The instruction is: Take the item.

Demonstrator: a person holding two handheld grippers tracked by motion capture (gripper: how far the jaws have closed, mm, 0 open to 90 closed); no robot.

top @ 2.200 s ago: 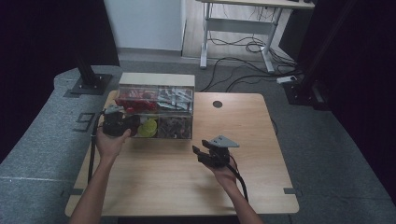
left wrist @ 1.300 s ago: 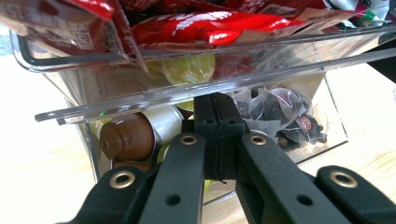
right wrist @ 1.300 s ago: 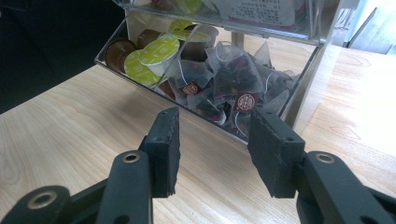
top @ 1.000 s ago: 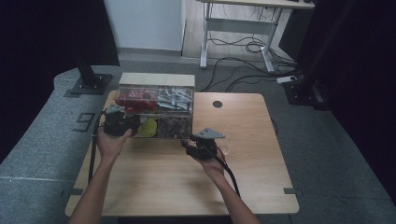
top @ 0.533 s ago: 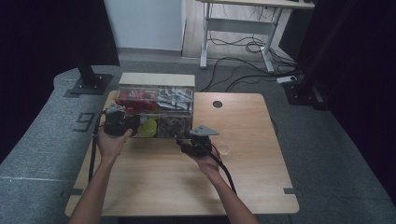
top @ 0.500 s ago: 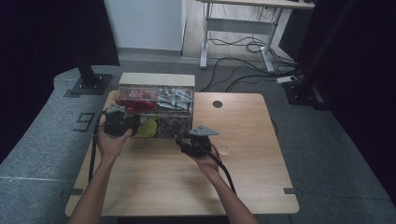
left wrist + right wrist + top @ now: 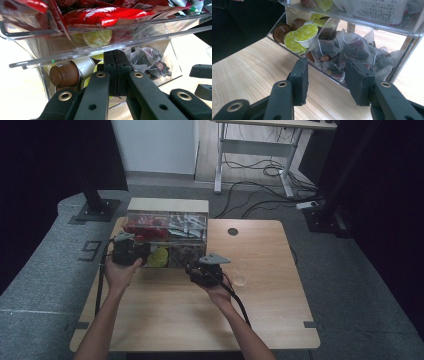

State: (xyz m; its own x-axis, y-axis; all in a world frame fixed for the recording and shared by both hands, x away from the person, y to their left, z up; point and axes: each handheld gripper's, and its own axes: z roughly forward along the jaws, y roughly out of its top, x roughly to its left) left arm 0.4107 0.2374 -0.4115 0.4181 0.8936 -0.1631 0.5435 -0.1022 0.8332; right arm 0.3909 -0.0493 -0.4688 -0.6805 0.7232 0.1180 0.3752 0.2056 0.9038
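A clear plastic organizer (image 7: 167,212) stands at the back left of the wooden table (image 7: 260,310). Its upper trays hold red packets (image 7: 110,13) and white sachets, its lower ones green and brown coffee capsules (image 7: 305,32) and tea bags (image 7: 352,50). My left gripper (image 7: 141,255) is shut at the organizer's lower left compartment, its tips (image 7: 117,60) just under the upper tray's edge beside a brown capsule (image 7: 63,73). My right gripper (image 7: 192,268) is open right in front of the tea-bag compartment, with nothing between its jaws (image 7: 329,80).
A clear drinking glass (image 7: 241,272) stands on the table just right of my right hand. A round cable hole (image 7: 233,231) sits near the table's back edge. Beyond the table are a desk frame and loose cables on the floor.
My right gripper has moved left and forward from the middle of the table up to the organizer's front. The left gripper has stayed at the organizer's left side.
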